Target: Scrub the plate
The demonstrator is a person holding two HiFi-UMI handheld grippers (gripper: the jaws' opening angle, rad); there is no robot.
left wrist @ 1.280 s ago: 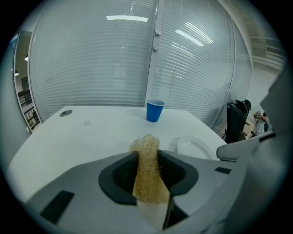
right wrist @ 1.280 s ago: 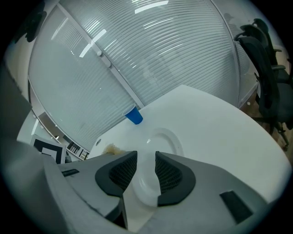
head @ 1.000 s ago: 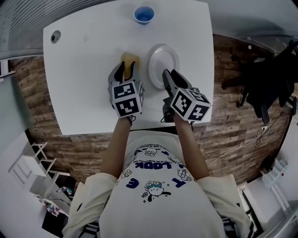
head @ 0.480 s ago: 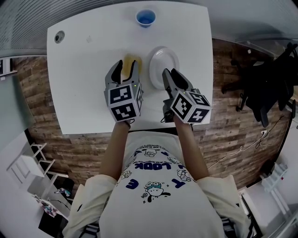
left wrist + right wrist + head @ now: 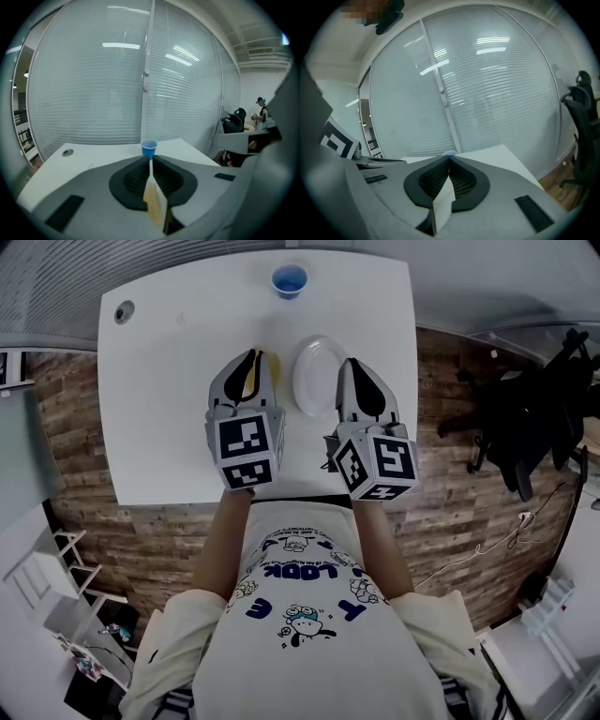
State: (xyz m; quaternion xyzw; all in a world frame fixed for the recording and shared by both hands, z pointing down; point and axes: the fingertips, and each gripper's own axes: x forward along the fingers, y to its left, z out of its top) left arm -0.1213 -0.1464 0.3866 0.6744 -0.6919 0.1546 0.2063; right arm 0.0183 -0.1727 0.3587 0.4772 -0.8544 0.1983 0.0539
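Left gripper (image 5: 150,161): jaws clamped on the sponge (image 5: 155,204). They have just been closing, and the pads now press its two faces.
Sponge: yellow, thin and edge-on in the left gripper view, running from the jaw tips back toward the camera. In the head view it shows as a yellow strip between the jaws, just left of the plate (image 5: 313,376).
Right gripper (image 5: 449,159): jaws together on a thin white edge – the plate's rim. They too have just been closing, with the rim between them.
Plate: white, a narrow oval in the head view, between the two grippers. Its right edge meets the right gripper's jaws. Whether it is clear of the table (image 5: 159,409) I cannot tell.
Grippers together: side by side over the table's near half, both pointing away from the person, each marker cube nearest the body.
Cup (image 5: 289,278): blue, upright, at the table's far edge, well apart from the plate. In the left gripper view it stands straight beyond the jaw tips.
Table: white, with a small round hole (image 5: 124,311) near its far left corner.
Beyond the table: a glass wall with closed blinds (image 5: 93,93).
Floor (image 5: 75,418): wood planks – a dark chair (image 5: 525,418) stands off to the right.
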